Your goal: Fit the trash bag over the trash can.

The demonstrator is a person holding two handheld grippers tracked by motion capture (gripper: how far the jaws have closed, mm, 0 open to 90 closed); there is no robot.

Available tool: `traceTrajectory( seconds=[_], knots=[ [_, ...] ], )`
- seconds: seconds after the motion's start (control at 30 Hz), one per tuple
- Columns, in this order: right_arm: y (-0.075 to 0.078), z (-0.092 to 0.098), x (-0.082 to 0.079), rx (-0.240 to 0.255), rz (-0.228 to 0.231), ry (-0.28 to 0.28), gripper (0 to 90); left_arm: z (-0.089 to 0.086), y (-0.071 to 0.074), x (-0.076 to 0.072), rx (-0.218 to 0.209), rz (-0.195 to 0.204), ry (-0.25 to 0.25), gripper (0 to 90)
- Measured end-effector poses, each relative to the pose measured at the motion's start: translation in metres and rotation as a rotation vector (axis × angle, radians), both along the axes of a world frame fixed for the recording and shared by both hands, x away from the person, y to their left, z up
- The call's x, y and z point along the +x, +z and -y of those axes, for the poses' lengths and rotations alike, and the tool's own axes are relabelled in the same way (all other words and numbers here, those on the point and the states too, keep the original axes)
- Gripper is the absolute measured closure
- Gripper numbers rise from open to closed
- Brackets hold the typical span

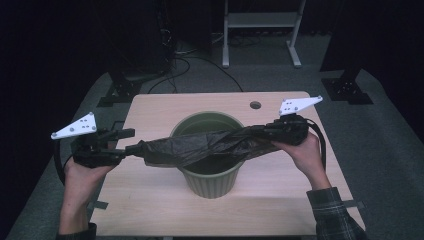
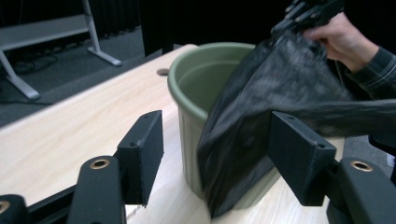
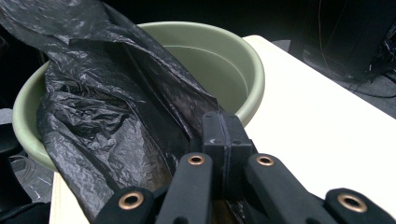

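Black bag (image 1: 200, 146) across green bin (image 1: 210, 182)

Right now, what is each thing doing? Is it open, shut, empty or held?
Green bin: upright on the table, empty inside.
Black bag: stretched across the bin's top, crumpled.
Left tongs: open, bag between them but not squeezed.
Right tongs: shut on the bag's edge.

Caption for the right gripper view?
Right gripper shut on black bin bag draped over green bin.
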State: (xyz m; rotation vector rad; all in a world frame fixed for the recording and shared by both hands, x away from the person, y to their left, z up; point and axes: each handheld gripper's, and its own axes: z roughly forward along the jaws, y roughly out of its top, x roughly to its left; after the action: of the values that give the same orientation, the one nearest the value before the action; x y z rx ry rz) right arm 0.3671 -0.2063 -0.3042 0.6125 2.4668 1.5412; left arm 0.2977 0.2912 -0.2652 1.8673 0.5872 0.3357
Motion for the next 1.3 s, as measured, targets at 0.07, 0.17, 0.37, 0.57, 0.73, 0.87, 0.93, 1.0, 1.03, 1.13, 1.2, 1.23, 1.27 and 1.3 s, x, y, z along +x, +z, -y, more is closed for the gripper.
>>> traceTrajectory(
  seconds=[0.07, 0.17, 0.37, 0.57, 0.73, 0.87, 0.93, 1.0, 1.03, 1.13, 1.2, 1.23, 1.27, 1.3],
  knots=[
    [0.000, -0.002, 0.000, -0.008, 0.000, -0.004, 89.7, 0.003, 0.008, 0.000, 0.002, 0.017, -0.008, 33.6],
    [0.001, -0.005, 0.001, -0.012, -0.002, -0.001, 89.7, 0.017, 0.023, -0.001, -0.001, 0.047, -0.036, 32.3],
    [0.000, -0.007, 0.002, -0.011, -0.006, -0.003, 89.7, 0.055, 0.036, 0.003, 0.032, 0.060, -0.115, 31.3],
    [0.000, -0.005, 0.003, -0.013, -0.010, -0.007, 89.7, 0.089, 0.022, 0.005, 0.080, 0.032, -0.196, 27.9],
    [-0.002, -0.004, 0.006, -0.022, -0.019, -0.015, 89.7, 0.102, 0.011, 0.005, 0.110, 0.012, -0.227, 24.5],
    [-0.003, -0.003, 0.008, -0.019, -0.029, -0.024, 89.7, 0.106, 0.002, 0.004, 0.129, -0.004, -0.236, 21.3],
    [-0.004, -0.003, 0.010, -0.020, -0.033, -0.027, 89.7, 0.105, -0.003, 0.004, 0.138, -0.012, -0.239, 19.9],
    [-0.004, -0.003, 0.010, -0.021, -0.035, -0.028, 89.7, 0.104, -0.007, 0.004, 0.139, -0.018, -0.236, 19.4],
    [-0.004, -0.003, 0.011, -0.022, -0.037, -0.029, 89.7, 0.103, -0.009, 0.004, 0.141, -0.018, -0.229, 19.5],
    [-0.005, -0.003, 0.011, -0.023, -0.037, -0.030, 89.7, 0.099, -0.012, 0.007, 0.158, -0.020, -0.197, 21.9],
    [-0.004, -0.003, 0.010, -0.021, -0.037, -0.029, 89.7, 0.096, -0.014, 0.010, 0.164, -0.021, -0.187, 27.5],
    [-0.004, -0.003, 0.010, -0.020, -0.036, -0.028, 89.7, 0.095, -0.014, 0.011, 0.164, -0.021, -0.181, 32.7],
    [-0.004, -0.003, 0.010, -0.019, -0.036, -0.027, 89.7, 0.094, -0.014, 0.013, 0.168, -0.017, -0.173, 35.7],
    [-0.004, -0.003, 0.010, -0.017, -0.035, -0.027, 89.7, 0.092, -0.014, 0.014, 0.166, -0.019, -0.166, 41.2]
  ],
)
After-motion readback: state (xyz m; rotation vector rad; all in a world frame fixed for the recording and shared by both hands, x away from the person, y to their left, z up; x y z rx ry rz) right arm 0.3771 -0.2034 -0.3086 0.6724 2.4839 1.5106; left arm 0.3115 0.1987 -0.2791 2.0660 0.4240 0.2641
